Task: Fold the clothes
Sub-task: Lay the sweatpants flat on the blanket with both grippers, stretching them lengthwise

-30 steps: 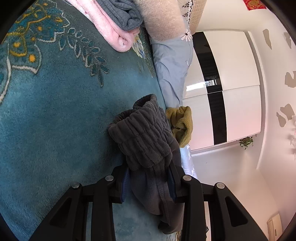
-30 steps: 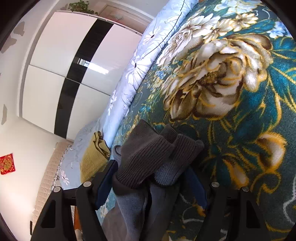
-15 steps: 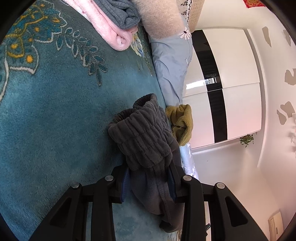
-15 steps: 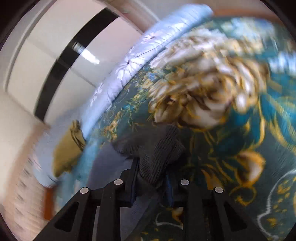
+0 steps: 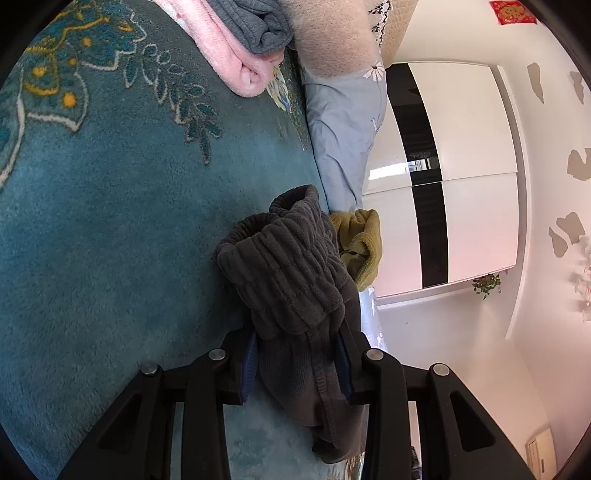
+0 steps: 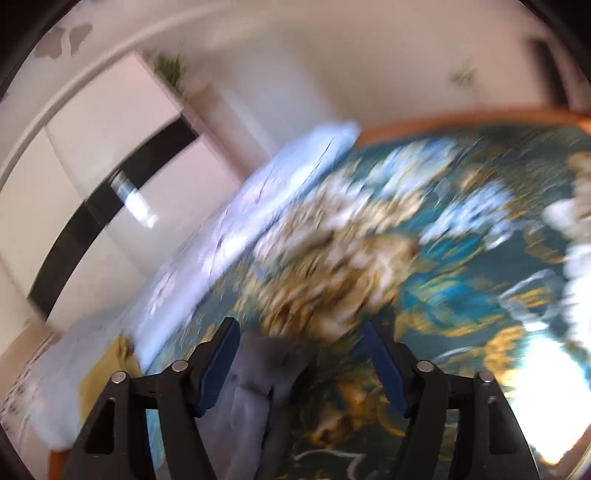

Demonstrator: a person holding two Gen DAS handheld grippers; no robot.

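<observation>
In the left wrist view, the left gripper (image 5: 297, 363) is nearest to the camera, and its two black jaws are closed on the dark grey ribbed knit garment (image 5: 291, 273). The blue pads press the cloth from both sides. The thick ribbed cuff of the garment stands bunched above the jaws, and a part of the cloth hangs below them. Under the garment lies the teal plush bed blanket with gold and white flowers (image 5: 110, 221), which covers the bed. Just beside the cuff, at the edge of the bed, a mustard-yellow cloth (image 5: 364, 245) lies crumpled on the pale blue flowered sheet (image 5: 341, 122). Farther away, a folded pink fleece garment (image 5: 229, 55) rests on the blanket, with a folded blue-grey garment (image 5: 258, 22) on top of it. Behind the bed stands a glossy white wardrobe with a black vertical stripe (image 5: 469, 177).

The right wrist view is strongly blurred by motion. The right gripper (image 6: 303, 363) has its jaws wide apart, and they hold nothing. A grey piece of the same garment (image 6: 255, 398) lies low between them, close to the left jaw, but I cannot tell if it touches the pad. Beyond it spreads the flowered blanket (image 6: 443, 258), then the pale blue sheet (image 6: 229, 240) along its edge, and last the white wardrobe (image 6: 92, 147).
</observation>
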